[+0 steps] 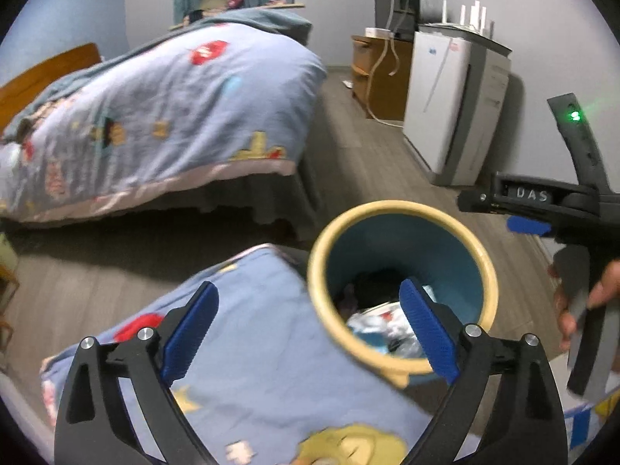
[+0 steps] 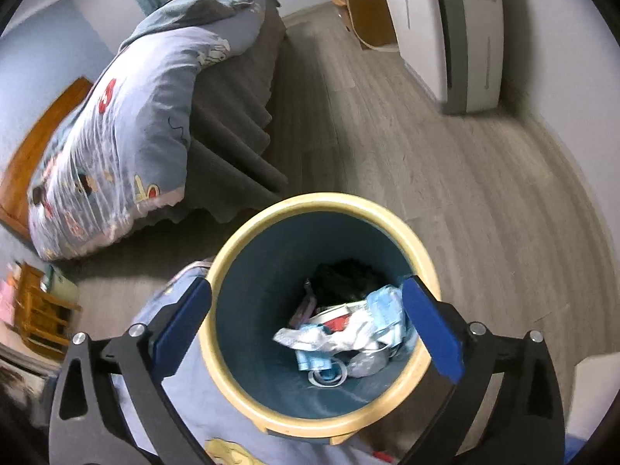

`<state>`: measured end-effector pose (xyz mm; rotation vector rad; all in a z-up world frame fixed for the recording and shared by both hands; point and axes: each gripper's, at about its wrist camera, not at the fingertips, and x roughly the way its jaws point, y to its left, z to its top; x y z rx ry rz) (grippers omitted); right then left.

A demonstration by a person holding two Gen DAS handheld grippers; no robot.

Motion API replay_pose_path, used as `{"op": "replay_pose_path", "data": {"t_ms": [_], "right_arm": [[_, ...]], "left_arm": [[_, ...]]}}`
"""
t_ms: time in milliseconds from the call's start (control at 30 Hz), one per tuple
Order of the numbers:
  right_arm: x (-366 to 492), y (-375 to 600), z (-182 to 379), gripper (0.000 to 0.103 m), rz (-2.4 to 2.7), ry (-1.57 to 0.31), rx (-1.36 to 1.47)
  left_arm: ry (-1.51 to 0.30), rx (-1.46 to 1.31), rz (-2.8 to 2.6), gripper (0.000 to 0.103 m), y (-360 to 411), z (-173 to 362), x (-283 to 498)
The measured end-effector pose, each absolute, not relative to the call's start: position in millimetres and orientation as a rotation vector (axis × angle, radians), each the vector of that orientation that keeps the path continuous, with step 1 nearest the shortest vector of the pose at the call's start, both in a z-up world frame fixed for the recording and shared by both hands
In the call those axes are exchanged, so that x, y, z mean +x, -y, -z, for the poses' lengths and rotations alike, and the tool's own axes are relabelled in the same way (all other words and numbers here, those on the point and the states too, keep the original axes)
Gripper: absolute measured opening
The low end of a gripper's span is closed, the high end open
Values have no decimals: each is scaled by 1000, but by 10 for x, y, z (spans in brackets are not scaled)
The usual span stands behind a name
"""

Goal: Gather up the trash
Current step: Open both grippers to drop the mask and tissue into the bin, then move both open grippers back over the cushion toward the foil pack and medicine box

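A round bin with a cream rim and blue inside stands on the floor beside a blue patterned quilt. It holds crumpled white and blue trash and something black. My left gripper is open and empty, its fingers over the quilt and the bin's near rim. My right gripper is open and empty, held above the bin's rim, looking down into it. The right gripper's body also shows at the right edge of the left wrist view.
A bed with a blue cartoon quilt and dark skirt fills the left. A white and grey appliance and a wooden cabinet stand by the right wall. Wood-look floor lies between them.
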<state>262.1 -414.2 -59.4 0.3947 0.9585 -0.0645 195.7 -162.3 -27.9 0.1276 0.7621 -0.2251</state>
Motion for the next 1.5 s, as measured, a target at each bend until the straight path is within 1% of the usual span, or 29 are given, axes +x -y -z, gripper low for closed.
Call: {"op": "replay_pose_path", "data": {"t_ms": [167, 333, 467, 600, 700, 800, 933, 1167, 1300, 1467, 1500], "right_arm": [[2474, 3924, 477, 97, 25, -958, 367], [2255, 3507, 339, 97, -66, -960, 363], [2038, 3151, 241, 97, -101, -958, 348], [1867, 2854, 253, 97, -122, -972, 292], [1768, 2678, 293, 97, -120, -990, 239], [1678, 2542, 341, 97, -113, -1000, 203], [1553, 2383, 431, 97, -119, -1020, 213], [1391, 2158, 584, 97, -120, -1045, 173], [1365, 2076, 707, 97, -120, -1070, 154], [1385, 2042, 794, 97, -116, -1084, 124], [1391, 2040, 798, 97, -115, -1085, 124]], "left_arm": [[-772, 97, 173, 96, 1100, 88, 1564], [-792, 62, 107, 96, 634, 40, 1189], [-807, 29, 45, 96, 289, 124, 876], [-855, 1, -1, 96, 39, 383, 606], [-912, 26, -28, 96, -47, 600, 524], [-922, 86, -47, 96, -68, 731, 455], [-967, 90, -13, 96, -67, 926, 405], [-1124, 118, 49, 96, 114, 1456, 385], [-1156, 147, 72, 96, 187, 1570, 382], [-1217, 86, 52, 94, 97, 1678, 426], [-1221, 76, 50, 90, 73, 1693, 433]]}}
